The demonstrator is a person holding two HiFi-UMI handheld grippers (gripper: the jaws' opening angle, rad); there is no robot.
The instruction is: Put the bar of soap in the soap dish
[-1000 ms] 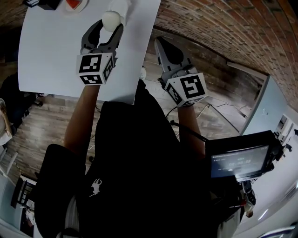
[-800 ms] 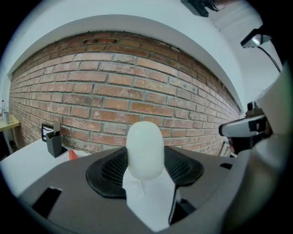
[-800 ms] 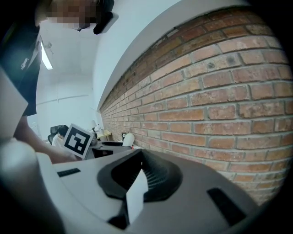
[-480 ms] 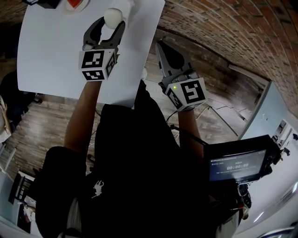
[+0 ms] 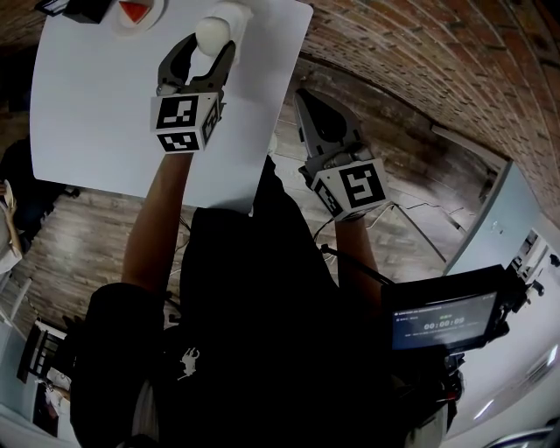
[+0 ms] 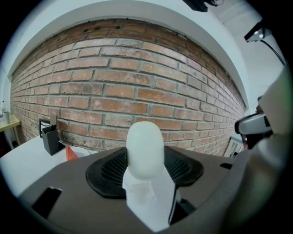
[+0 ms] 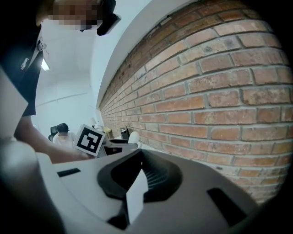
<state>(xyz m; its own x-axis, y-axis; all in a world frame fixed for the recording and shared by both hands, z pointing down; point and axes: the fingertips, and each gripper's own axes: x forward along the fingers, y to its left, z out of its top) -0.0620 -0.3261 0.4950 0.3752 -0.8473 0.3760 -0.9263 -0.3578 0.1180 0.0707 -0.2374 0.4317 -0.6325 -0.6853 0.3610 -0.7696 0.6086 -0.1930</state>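
Observation:
A white oval bar of soap (image 5: 213,33) (image 6: 144,148) is clamped upright between the jaws of my left gripper (image 5: 203,42) (image 6: 145,157), above the far part of the white table (image 5: 96,105). At the table's far left edge sits a small white dish with a red-orange inside (image 5: 136,10); in the left gripper view it shows only as an orange bit (image 6: 71,153), left of the soap. My right gripper (image 5: 313,98) (image 7: 137,183) hangs off the table's right side, jaws together and holding nothing. From there the soap (image 7: 133,137) shows small at the left.
A black box (image 5: 83,7) (image 6: 49,137) stands beside the dish at the far left. A red brick wall (image 6: 137,96) (image 7: 219,100) runs along the far side. A screen on a stand (image 5: 446,319) is at my right, over a wooden floor (image 5: 61,236).
My left gripper, still holding the soap, has edged slightly farther over the table. The right gripper has hardly moved.

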